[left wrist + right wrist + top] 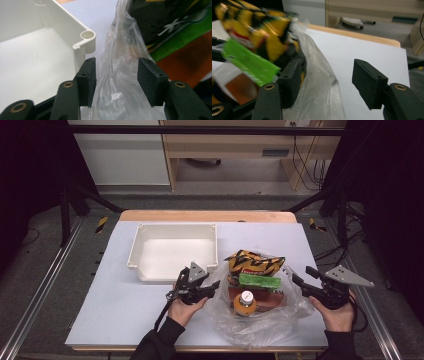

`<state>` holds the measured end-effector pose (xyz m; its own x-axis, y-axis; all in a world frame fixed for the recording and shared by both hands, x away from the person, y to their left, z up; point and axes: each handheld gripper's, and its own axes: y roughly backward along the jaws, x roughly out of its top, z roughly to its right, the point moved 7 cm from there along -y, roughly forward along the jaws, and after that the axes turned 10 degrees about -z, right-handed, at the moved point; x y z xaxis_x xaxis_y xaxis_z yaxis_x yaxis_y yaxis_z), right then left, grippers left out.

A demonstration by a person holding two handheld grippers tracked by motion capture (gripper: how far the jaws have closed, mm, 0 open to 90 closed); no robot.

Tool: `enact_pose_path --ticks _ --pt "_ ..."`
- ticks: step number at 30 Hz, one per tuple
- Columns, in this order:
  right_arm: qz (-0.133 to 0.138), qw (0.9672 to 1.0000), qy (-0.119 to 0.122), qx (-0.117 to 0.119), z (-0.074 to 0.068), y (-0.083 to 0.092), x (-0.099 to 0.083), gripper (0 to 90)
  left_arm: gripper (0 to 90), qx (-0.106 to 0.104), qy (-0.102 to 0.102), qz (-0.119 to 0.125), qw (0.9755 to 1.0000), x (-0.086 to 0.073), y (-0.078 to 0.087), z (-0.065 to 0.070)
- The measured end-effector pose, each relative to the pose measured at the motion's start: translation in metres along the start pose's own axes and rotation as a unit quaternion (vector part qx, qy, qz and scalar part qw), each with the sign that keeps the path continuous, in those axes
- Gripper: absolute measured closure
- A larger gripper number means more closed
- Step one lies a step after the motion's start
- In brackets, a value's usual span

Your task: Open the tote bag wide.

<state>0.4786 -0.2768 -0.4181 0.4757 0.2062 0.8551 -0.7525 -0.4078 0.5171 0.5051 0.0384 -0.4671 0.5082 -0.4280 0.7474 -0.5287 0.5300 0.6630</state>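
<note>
High view: white table [125, 315], grey floor [45, 270]

Right gripper [328, 80]: jaws apart, clear plastic bag [319, 90] edge between them, no pad pressing. Yellow-black snack packet [262, 32], green packet [249, 62] inside bag. White table [362, 50], wooden edge behind.

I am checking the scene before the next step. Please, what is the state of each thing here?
Plastic bag: open at the top, full of goods, slack between both tongs.
White tray: upright, nothing inside.
Orange bottle: upright in the bag, cap on.
Yellow-black snack packet: sealed, lying on top.
Left tongs: open, bag film between.
Right tongs: open, not pressing the bag.
</note>
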Motion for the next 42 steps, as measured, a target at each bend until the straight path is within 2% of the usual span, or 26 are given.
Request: enact_pose_path --ticks 2,4,7,9,10,11,13,17,19,22,24,29,32,34,36,42 --pt "0.005 1.0000 0.006 0.006 -0.010 0.007 0.003 40.6 47.0 0.002 -0.006 0.001 1.0000 -0.001 0.007 0.002" --pt "-0.002 0.9999 0.007 0.009 -0.019 0.011 0.001 41.2 46.7 -0.001 -0.013 0.002 0.9999 -0.005 0.014 0.006" --pt "-0.015 0.9998 0.005 0.015 -0.027 0.014 -0.007 48.3 49.8 -0.003 -0.026 -0.004 0.9997 -0.014 0.019 0.012" --pt "-0.030 0.9994 0.001 0.016 -0.031 0.014 -0.016 52.3 53.2 0.000 -0.034 -0.013 0.9993 -0.022 0.017 0.014" --pt "-0.047 0.9988 0.004 0.015 -0.033 0.011 -0.028 54.9 55.6 0.003 -0.039 -0.021 0.9990 -0.026 0.014 0.015" --pt "-0.047 0.9988 0.004 0.015 -0.033 0.011 -0.028 54.9 55.6 0.004 -0.041 -0.024 0.9989 -0.029 0.011 0.015" --pt "-0.065 0.9978 0.002 0.011 -0.033 0.005 -0.041 56.0 56.8 0.004 -0.041 -0.035 0.9985 -0.036 0.003 0.015" --pt "-0.084 0.9965 -0.004 -0.002 -0.027 -0.005 -0.063 61.6 60.8 0.001 -0.038 -0.048 0.9981 -0.046 -0.012 0.013" --pt "-0.084 0.9964 -0.013 -0.001 -0.023 -0.010 -0.071 70.2 62.8 0.000 -0.039 -0.054 0.9978 -0.049 -0.018 0.013" --pt "-0.088 0.9960 -0.015 0.000 -0.018 -0.016 -0.077 82.9 66.7 -0.004 -0.037 -0.060 0.9975 -0.052 -0.024 0.013" --pt "-0.091 0.9956 -0.022 -0.002 -0.014 -0.020 -0.080 86.8 68.5 0.000 -0.038 -0.061 0.9974 -0.052 -0.026 0.012" --pt "-0.094 0.9945 -0.032 -0.031 0.005 -0.032 -0.080 88.8 71.7 0.010 -0.035 -0.068 0.9971 -0.052 -0.033 0.007" --pt "-0.118 0.9914 -0.038 -0.042 0.015 -0.046 -0.085 89.0 72.1 0.011 -0.034 -0.073 0.9967 -0.054 -0.035 0.007" --pt "-0.142 0.9881 -0.024 -0.053 0.021 -0.055 -0.092 89.0 72.4 0.012 -0.036 -0.072 0.9967 -0.054 -0.035 0.007" --pt "-0.157 0.9857 -0.033 -0.053 0.022 -0.058 -0.096 88.9 72.4 0.011 -0.035 -0.073 0.9966 -0.054 -0.035 0.006" --pt "-0.160 0.9852 -0.029 -0.055 0.022 -0.057 -0.097 87.5 72.1 0.013 -0.036 -0.073 0.9966 -0.055 -0.035 0.006"
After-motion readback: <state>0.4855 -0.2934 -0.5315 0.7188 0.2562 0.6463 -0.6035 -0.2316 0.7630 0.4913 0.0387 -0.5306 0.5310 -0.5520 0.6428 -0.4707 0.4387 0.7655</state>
